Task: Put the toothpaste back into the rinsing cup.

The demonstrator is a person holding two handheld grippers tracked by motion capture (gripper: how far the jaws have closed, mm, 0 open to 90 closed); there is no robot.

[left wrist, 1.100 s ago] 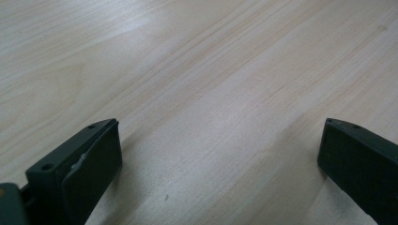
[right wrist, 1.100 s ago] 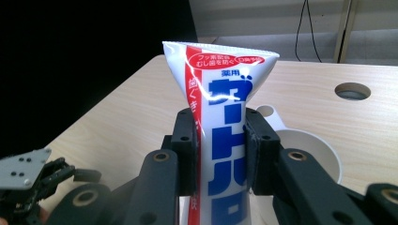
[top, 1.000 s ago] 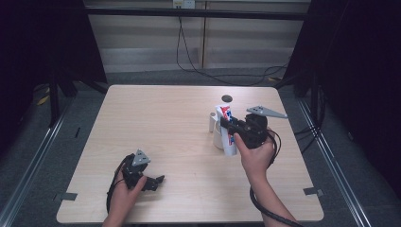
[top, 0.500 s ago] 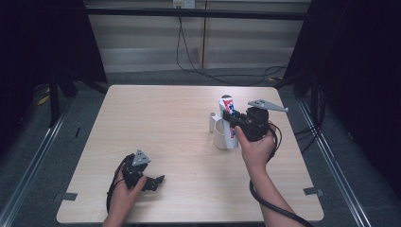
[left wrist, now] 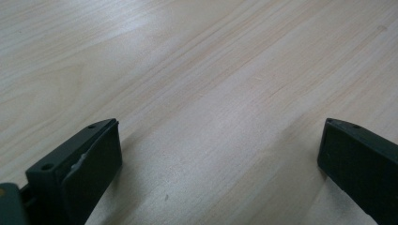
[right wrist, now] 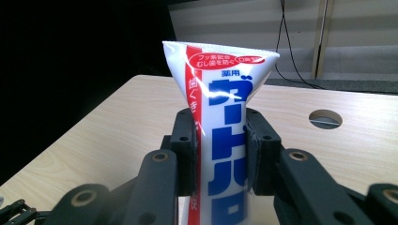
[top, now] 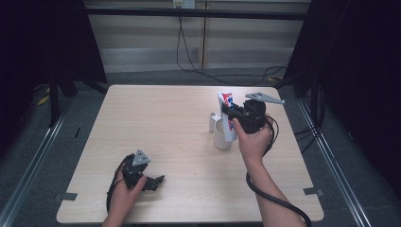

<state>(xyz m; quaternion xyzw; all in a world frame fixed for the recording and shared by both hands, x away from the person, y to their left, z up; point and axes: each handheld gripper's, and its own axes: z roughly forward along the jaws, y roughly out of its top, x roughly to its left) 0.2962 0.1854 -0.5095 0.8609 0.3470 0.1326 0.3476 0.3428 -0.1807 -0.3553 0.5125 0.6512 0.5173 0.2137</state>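
Table [top: 156, 123], one pale wood-grain slab with rounded corners and a round hole [right wrist: 325, 118] near its far edge, gives me wide bare room on the left and centre. Two grippers: my right gripper [top: 232, 115] pinches the one glossy white-blue-red toothpaste tube [top: 227, 113] upright over the one white cup [top: 221, 135] right of centre, with a small white cylinder [top: 212, 121] just beside the cup. My left gripper [top: 152, 181] sits by the near edge, jaws wide, nothing between.

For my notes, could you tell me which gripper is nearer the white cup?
The right gripper, shut on the toothpaste tube directly above the white cup. The left gripper rests far away at the table's near-left edge.
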